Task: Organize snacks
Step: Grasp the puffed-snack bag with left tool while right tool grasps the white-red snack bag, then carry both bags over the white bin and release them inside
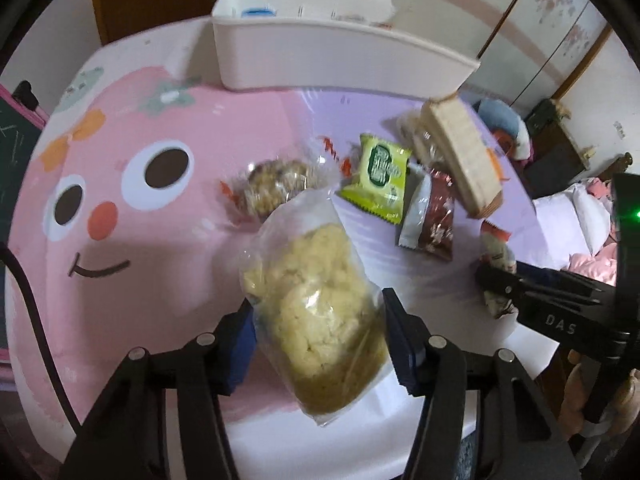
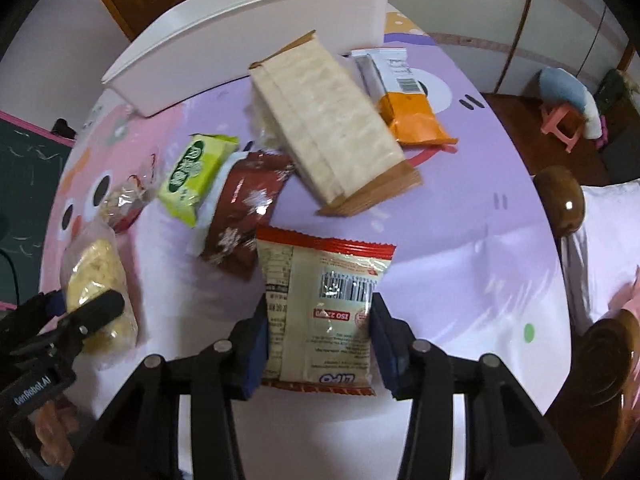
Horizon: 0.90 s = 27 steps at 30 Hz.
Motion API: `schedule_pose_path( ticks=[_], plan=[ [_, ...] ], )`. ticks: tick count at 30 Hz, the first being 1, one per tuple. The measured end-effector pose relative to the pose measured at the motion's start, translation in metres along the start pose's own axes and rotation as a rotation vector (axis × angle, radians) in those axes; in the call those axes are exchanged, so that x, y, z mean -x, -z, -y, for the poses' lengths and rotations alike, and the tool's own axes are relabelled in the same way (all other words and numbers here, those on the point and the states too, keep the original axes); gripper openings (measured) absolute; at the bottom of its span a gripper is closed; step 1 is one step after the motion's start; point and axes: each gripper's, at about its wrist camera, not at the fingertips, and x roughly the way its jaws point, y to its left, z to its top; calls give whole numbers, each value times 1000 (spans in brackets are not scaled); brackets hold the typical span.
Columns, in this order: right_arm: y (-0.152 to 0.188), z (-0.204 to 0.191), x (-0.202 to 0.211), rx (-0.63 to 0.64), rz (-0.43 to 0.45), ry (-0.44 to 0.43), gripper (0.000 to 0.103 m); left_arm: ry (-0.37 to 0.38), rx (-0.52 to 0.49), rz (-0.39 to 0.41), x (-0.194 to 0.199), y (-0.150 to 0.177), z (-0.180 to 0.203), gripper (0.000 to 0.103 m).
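My left gripper (image 1: 318, 312) is shut on a clear bag of yellow puffed snack (image 1: 316, 312) and holds it above the table; the bag also shows in the right wrist view (image 2: 98, 276). My right gripper (image 2: 318, 320) is shut on a beige packet with red edges and a barcode (image 2: 324, 304), seen from the left wrist too (image 1: 498, 256). On the table lie a green packet (image 2: 196, 172), a brown packet (image 2: 240, 208), a long cracker pack (image 2: 328, 128), an orange packet (image 2: 408, 108) and a clear wrapped nut cake (image 1: 276, 188). A white bin (image 1: 320, 56) stands at the back.
The round table (image 2: 460, 240) has a pink and lilac cartoon cover. A chalkboard (image 2: 24, 184) stands at the left. A wooden chair back (image 2: 564, 204) and a bed with pillows are at the right. Wardrobe doors stand behind.
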Motion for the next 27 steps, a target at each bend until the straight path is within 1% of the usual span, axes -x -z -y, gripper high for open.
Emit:
schedule_pose_path(
  ticks=[4, 9, 12, 21, 23, 27],
  plan=[
    [1, -9, 12, 20, 36, -16, 46, 29, -21, 73, 20, 1, 5, 54],
    [1, -22, 32, 70, 110, -29, 46, 36, -73, 144, 34, -1, 19, 54],
    [1, -27, 39, 92, 142, -39, 46, 36, -102, 171, 39, 0, 25, 54],
    [-4, -26, 45, 98, 176, -75, 46, -5, -160, 241, 54, -6, 32, 54],
    [-8, -25, 46, 95, 193, -89, 46, -15, -173, 261, 59, -10, 33, 54],
    [-20, -24, 53, 87, 229, -89, 46, -31, -178, 306, 72, -25, 30, 54]
  ],
)
